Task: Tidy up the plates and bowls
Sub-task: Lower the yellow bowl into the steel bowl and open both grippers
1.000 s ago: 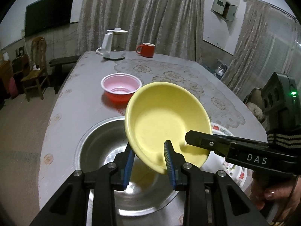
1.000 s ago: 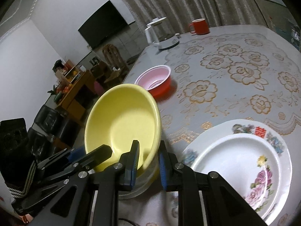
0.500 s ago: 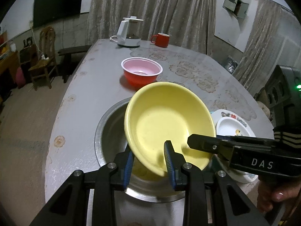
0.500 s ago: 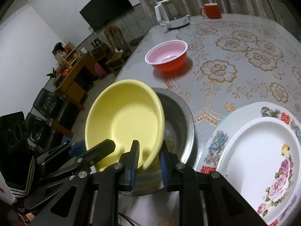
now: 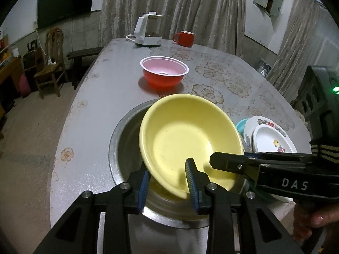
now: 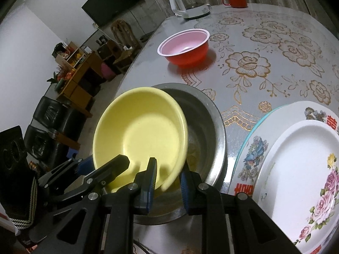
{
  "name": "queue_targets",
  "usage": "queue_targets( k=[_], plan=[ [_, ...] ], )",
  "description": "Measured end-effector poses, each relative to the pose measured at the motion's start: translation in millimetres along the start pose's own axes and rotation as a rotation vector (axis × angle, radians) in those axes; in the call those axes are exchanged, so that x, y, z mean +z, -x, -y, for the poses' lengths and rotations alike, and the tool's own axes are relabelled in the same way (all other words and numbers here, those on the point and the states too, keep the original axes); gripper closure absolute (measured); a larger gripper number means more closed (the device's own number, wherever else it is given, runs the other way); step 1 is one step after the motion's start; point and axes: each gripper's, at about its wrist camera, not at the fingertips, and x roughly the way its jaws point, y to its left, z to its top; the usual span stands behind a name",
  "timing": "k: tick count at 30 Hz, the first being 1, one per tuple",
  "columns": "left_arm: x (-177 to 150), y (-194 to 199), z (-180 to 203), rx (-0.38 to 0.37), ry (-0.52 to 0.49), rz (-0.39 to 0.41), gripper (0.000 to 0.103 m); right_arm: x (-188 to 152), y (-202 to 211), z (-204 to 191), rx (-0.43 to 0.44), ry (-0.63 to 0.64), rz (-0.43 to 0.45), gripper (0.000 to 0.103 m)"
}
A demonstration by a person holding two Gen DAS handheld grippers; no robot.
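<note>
Both grippers hold a yellow bowl (image 5: 186, 139) tilted over a steel basin (image 5: 125, 139), its low edge dipping inside the basin. My left gripper (image 5: 167, 167) is shut on the bowl's near rim, one blue pad inside and one outside. In the right wrist view my right gripper (image 6: 168, 166) clamps another part of the yellow bowl's (image 6: 139, 131) rim, above the steel basin (image 6: 207, 127). A red bowl with a pink inside (image 5: 164, 74) stands further back. Stacked flowered plates (image 6: 296, 158) lie right of the basin.
A white kettle (image 5: 146, 31) and a red mug (image 5: 185, 38) stand at the table's far end. A teal plate edge (image 5: 240, 124) shows under the plate stack. The table's left edge (image 5: 70, 114) drops to the floor, with chairs beyond.
Both grippers have come down with the yellow bowl, which now dips into the steel basin. The grip on the rim looks the same.
</note>
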Motion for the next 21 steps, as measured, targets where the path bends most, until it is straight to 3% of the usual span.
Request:
queue_targets(
  k=[12,21],
  plan=[
    [-2,-9,-5,-0.002,0.0,-0.029,0.07,3,-5,-7,-0.044,0.033,-0.023,0.076],
    [0,-14,-2,0.001,-0.025,-0.039,0.061,9,-9,-11,-0.1,0.053,-0.047,0.075]
  ],
)
